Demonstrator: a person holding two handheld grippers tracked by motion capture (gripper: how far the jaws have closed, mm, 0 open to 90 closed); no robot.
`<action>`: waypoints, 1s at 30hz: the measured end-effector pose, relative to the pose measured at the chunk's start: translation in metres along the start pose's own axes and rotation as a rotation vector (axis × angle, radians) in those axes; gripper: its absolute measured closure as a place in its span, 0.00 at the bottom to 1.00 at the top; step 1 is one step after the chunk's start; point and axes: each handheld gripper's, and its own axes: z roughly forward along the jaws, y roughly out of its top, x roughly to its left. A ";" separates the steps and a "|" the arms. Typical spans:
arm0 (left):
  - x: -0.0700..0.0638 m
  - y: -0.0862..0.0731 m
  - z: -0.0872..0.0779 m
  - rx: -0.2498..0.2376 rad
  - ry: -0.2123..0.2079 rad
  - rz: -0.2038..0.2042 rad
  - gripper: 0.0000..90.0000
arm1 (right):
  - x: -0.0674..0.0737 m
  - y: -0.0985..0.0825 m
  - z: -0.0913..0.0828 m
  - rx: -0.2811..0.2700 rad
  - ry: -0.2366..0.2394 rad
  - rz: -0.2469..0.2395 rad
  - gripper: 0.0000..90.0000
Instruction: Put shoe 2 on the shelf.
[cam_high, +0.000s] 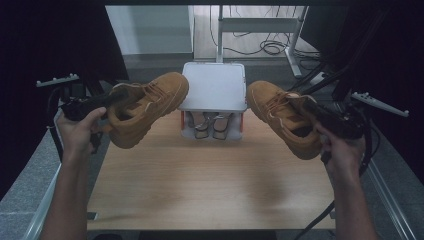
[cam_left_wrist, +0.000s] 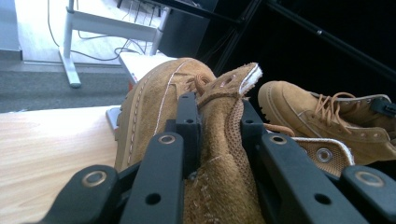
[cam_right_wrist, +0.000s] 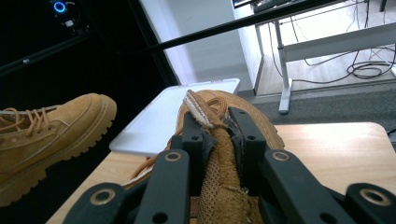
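Two tan suede lace-up boots hung above a light wooden table (cam_high: 200, 190) in a dim room with a white desk frame (cam_high: 260, 25) and floor cables (cam_high: 270, 47) beyond. A white lidded storage box (cam_high: 214, 86) stood at the far edge, contents unclear. The left gripper (cam_high: 116, 97) pinched the left boot (cam_high: 147, 105) by its collar, toe pointing far-right. The right gripper (cam_high: 311, 107) pinched the right boot (cam_high: 280, 117) likewise, toe pointing far-left.
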 end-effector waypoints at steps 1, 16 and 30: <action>0.000 0.002 0.004 0.000 0.000 -0.003 0.85 | 0.001 0.003 0.003 -0.001 0.000 0.007 0.87; 0.011 0.046 0.083 0.012 0.039 -0.103 0.85 | 0.031 0.042 0.074 -0.027 -0.039 0.052 0.86; 0.020 0.070 0.139 0.012 0.083 -0.165 0.85 | 0.053 0.056 0.161 -0.002 -0.064 0.141 0.86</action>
